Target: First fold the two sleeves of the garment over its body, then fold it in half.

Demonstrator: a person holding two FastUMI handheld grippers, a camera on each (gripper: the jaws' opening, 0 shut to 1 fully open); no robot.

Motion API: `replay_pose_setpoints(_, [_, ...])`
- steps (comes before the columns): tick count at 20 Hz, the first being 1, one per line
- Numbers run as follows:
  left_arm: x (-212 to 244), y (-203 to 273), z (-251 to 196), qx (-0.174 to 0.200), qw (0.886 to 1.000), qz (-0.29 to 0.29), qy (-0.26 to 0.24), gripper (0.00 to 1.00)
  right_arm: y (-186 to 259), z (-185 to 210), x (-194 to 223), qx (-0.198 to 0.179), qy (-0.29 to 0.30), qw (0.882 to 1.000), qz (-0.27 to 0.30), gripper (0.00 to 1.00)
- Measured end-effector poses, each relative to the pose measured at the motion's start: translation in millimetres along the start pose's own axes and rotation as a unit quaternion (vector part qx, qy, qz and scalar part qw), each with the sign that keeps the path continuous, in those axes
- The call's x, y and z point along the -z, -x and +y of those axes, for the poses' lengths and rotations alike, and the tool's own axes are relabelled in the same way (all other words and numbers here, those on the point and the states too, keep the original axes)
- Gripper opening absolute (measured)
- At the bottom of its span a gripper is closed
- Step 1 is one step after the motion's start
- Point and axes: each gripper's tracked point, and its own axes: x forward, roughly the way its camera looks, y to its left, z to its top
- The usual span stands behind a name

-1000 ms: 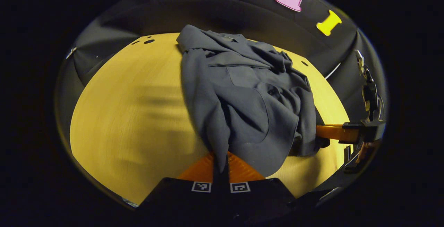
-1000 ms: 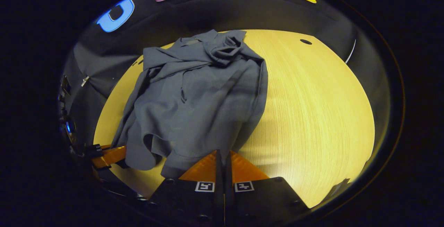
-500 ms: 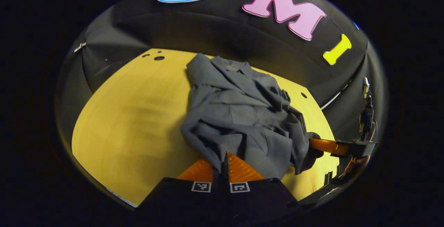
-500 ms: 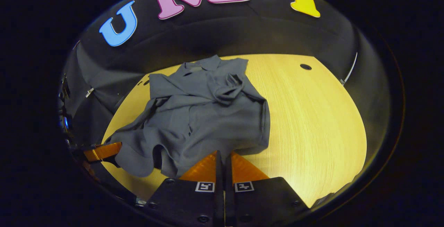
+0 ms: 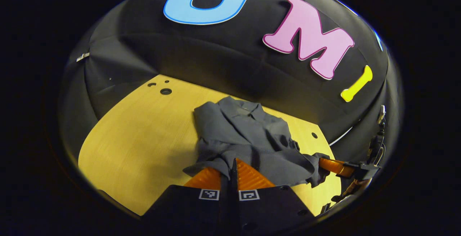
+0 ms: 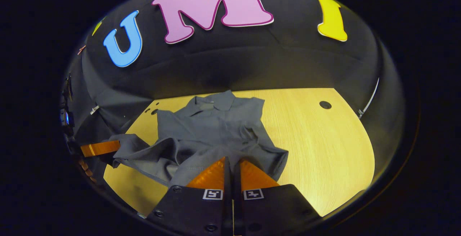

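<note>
Both my left gripper [image 5: 233, 162] and right gripper [image 6: 232, 161] pinch the grey shirt's [image 5: 245, 135] hem, apparently; carry both corners evenly toward the collar [image 6: 216, 102].

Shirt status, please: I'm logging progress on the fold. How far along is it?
Done, apparently: the sleeves no longer stick out, and the grey shirt lies bunched on the wooden table with its collar toward the booth wall. In hand: the left gripper and the right gripper each pinch the near hem, lifted off the table. Left: carry the hem over to the collar and lay it flat to finish the half fold.
</note>
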Motion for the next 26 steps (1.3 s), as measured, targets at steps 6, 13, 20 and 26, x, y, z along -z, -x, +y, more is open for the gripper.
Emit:
replay_pose_setpoints(6, [-71,-42,-6,0.013,0.999,-0.047,-0.020,0.06,-42,2,-61,-0.002,0.002,0.999,-0.042,0.06])
replay_pose_setpoints(13, [-137,-118,-4,0.029,0.994,-0.101,-0.019,0.05,-113,-6,-121,0.011,-0.006,0.996,-0.093,0.06])
replay_pose_setpoints(20, [-178,-200,24,0.029,0.992,-0.120,0.019,0.05,-182,-30,-151,0.046,-0.030,0.990,-0.126,0.06])
replay_pose_setpoints(26, [-153,-258,53,-0.003,0.995,-0.103,0.007,0.13,-225,-43,-128,0.064,-0.031,0.991,-0.112,0.09])
